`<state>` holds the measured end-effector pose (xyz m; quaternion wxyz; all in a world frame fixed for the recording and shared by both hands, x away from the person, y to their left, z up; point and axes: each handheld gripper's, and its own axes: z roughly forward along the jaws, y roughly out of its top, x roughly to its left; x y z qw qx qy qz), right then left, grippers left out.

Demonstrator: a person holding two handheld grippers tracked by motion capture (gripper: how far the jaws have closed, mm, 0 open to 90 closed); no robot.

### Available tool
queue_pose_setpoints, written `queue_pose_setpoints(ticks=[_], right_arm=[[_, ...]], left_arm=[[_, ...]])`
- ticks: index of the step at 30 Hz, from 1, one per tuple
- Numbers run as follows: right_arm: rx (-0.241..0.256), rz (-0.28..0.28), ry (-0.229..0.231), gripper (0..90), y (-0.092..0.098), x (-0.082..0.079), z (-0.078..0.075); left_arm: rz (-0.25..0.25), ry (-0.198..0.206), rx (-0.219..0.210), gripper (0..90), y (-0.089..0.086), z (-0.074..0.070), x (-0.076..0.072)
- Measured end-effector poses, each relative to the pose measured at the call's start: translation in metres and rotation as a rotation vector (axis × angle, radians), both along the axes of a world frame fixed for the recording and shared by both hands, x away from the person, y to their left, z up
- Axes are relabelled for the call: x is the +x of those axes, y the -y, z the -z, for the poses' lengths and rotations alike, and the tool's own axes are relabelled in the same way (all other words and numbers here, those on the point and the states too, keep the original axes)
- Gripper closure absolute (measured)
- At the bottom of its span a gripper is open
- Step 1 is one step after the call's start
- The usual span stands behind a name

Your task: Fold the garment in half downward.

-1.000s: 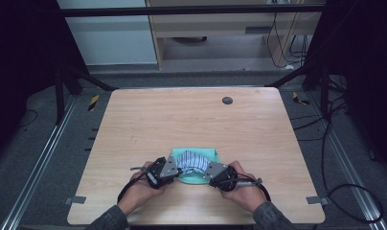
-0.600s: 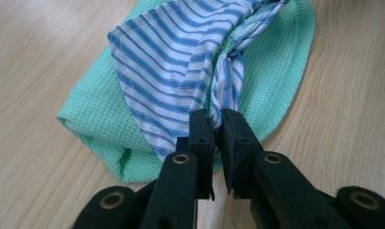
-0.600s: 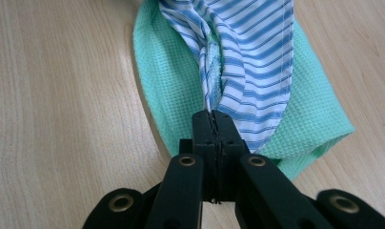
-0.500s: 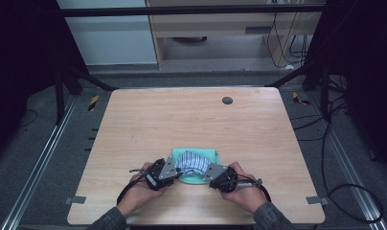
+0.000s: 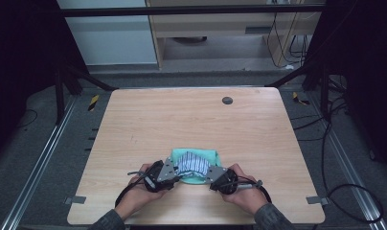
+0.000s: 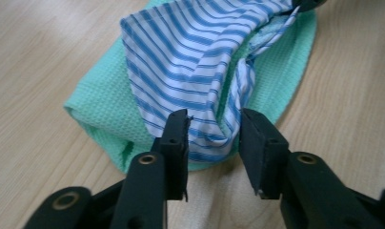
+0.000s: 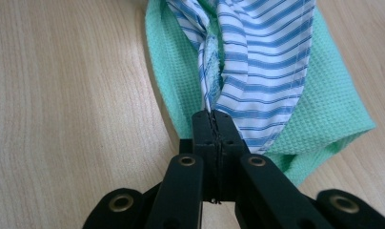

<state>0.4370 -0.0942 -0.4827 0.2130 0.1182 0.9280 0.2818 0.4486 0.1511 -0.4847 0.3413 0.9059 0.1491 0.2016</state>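
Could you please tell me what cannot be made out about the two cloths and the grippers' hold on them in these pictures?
- Right gripper, right gripper view: jaws pressed together on the striped cloth; how much fabric lies between them is hidden by the jaws.
- Left gripper, left gripper view: jaws apart around a fold; contact unclear.
- Green cloth, both gripper views: its far edge is cut off at the top.
- High view: both gripper bodies hide the jaws.

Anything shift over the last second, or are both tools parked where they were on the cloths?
Nothing visibly changed. In the high view the left tool and right tool sit at the near corners of the striped cloth on the green cloth, as before. Now the right tool is shut on the striped cloth; the left tool's jaws are apart around its fold.
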Motion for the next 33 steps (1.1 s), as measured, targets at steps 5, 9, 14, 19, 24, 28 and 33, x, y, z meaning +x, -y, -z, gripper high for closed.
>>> queue_pose_setpoints(ticks=[5,9,14,19,24,28,33], right_arm=[[-0.006,0.0,-0.001,89.7,0.0,-0.0003,0.0034],[-0.014,-0.008,0.002,89.8,0.001,-0.0009,0.0037],[-0.034,-0.016,0.008,90.0,0.0021,-0.0019,0.005],[-0.036,-0.013,0.007,90.0,0.0037,-0.0013,0.0057],[-0.028,-0.009,0.005,90.0,0.0056,-0.0002,0.0062],[-0.029,-0.012,0.0,90.0,0.0053,-0.0003,0.006],[-0.024,-0.017,0.001,89.8,0.0065,-0.0018,0.006]], left_arm=[[0.033,0.002,0.013,80.3,0.0008,0.0012,-0.0025],[0.051,0.006,0.031,86.2,0.0006,0.0021,-0.0031],[0.068,0.012,0.047,87.3,0.0011,0.0037,-0.0055],[0.079,0.011,0.057,87.8,0.0017,0.0037,-0.0064],[0.079,-0.001,0.059,88.1,0.0016,0.0047,-0.0059],[0.083,0.002,0.074,88.1,0.0014,0.0045,-0.0065],[0.087,-0.007,0.066,88.1,0.0003,0.0058,-0.0072]])
